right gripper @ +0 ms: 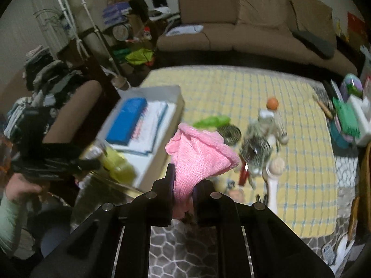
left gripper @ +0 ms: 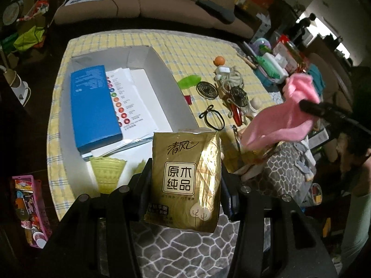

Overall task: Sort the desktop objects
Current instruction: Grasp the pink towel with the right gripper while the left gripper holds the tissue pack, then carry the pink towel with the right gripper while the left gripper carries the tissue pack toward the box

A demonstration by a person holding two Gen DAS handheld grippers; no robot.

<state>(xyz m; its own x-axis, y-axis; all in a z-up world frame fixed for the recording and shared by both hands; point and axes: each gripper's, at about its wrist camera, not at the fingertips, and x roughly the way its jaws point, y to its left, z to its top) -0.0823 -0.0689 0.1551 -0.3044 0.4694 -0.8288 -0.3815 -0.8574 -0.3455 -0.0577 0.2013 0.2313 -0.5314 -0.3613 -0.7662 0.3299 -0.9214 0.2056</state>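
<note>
My left gripper [left gripper: 184,169] is shut on a gold tissue pack [left gripper: 185,176] with printed characters, held above the near edge of the table beside the white box [left gripper: 160,64]. In that box lie a blue box [left gripper: 95,106], white printed sheets [left gripper: 134,102] and a yellow-green cloth [left gripper: 107,173]. My right gripper [right gripper: 183,183] is shut on a pink knitted cloth [right gripper: 199,155], lifted above the table. The left wrist view shows that pink cloth [left gripper: 280,120] hanging from the right gripper [left gripper: 308,107] at the right.
On the yellow checked tablecloth [left gripper: 185,46] lie an orange ball [left gripper: 219,60], a green leaf-shaped piece [left gripper: 189,82], two black mesh discs [left gripper: 207,90], a rope bundle [left gripper: 234,78], a black band [left gripper: 212,118] and a red item [left gripper: 237,114]. A brown sofa [left gripper: 148,7] stands behind. A pink basket [left gripper: 30,210] sits on the floor at left.
</note>
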